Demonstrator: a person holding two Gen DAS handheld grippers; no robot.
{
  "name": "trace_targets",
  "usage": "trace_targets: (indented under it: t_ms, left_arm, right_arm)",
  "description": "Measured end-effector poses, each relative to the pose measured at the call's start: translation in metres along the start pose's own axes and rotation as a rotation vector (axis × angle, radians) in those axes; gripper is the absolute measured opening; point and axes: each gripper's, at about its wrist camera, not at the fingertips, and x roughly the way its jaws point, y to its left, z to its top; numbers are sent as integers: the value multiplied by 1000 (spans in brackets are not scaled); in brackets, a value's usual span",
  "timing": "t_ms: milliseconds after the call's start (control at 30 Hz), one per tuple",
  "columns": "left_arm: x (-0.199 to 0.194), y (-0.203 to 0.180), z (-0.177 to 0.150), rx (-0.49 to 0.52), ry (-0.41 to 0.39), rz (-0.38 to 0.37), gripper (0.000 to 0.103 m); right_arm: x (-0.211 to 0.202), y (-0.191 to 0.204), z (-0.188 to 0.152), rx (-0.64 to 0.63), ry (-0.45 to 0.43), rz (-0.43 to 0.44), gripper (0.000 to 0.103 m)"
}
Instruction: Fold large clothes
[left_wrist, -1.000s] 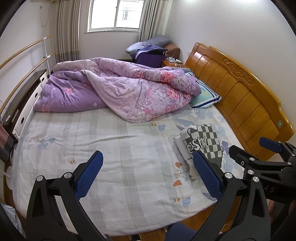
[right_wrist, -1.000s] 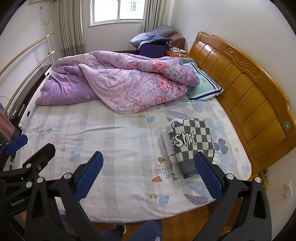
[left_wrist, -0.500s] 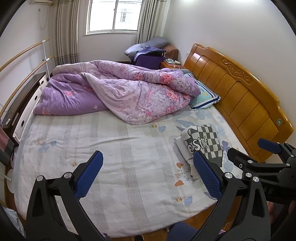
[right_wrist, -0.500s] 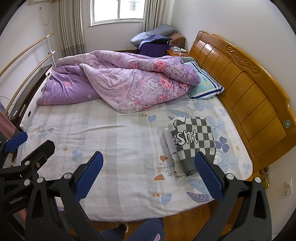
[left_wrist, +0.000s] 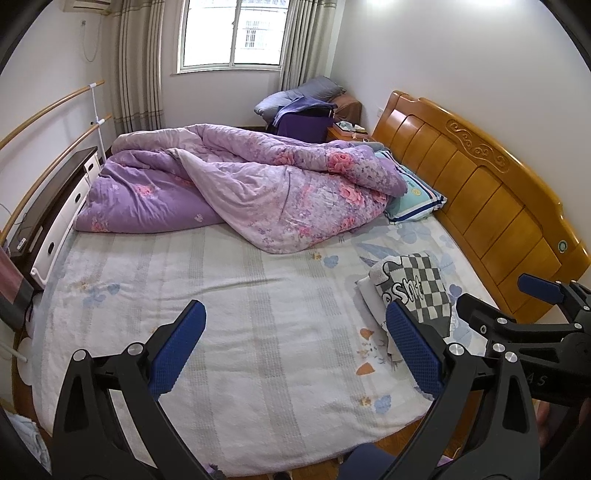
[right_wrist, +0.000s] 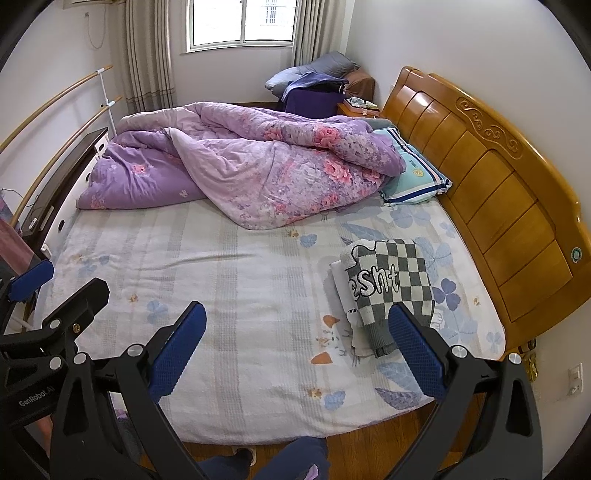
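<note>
A folded grey-and-white checkered garment (left_wrist: 417, 288) lies on a folded white one at the right side of the bed (left_wrist: 229, 332), near the headboard. It also shows in the right wrist view (right_wrist: 388, 284). My left gripper (left_wrist: 295, 350) is open and empty, held above the bed's near edge. My right gripper (right_wrist: 295, 350) is open and empty too, to the right of the left one, and shows in the left wrist view (left_wrist: 517, 306). Neither touches the clothes.
A rumpled purple floral quilt (left_wrist: 240, 184) covers the far half of the bed. A blue-trimmed pillow (left_wrist: 413, 199) lies by the wooden headboard (left_wrist: 480, 192). A dark cabinet (left_wrist: 48, 221) and wooden rails stand at the left. My legs show below the bed edge (right_wrist: 291, 458).
Both grippers have drawn back and tilted up a little, so the bed sits lower in view. Nothing on the bed has moved.
</note>
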Motion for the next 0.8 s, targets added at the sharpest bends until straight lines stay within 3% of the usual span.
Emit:
trace_targets:
  t_ms: [800]
  left_arm:
    - [2, 4, 0, -10, 2, -2, 98]
  right_arm:
    - [5, 2, 4, -2, 7, 4, 95]
